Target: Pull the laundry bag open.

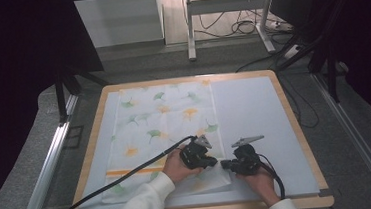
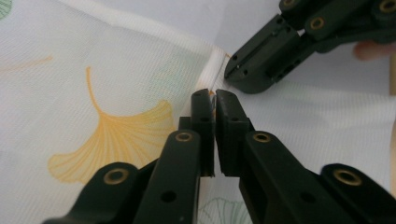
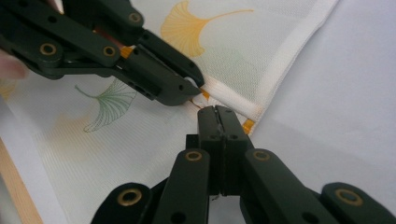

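Cloth (image 2: 116,84) hem is pinched by the clenched left gripper (image 2: 214,95), right gripper (image 3: 218,112) clamped on it just beside.

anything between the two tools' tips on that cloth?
Only the cloth's folded white hem. In the right gripper view, the left tool and right tool pinch it close together, both shut on the fabric.

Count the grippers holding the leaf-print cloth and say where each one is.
2. The left gripper pinches the leaf-print cloth at its folded-over hem near the table's front edge. The right gripper pinches the same hem just beside it, its jaws closed too.
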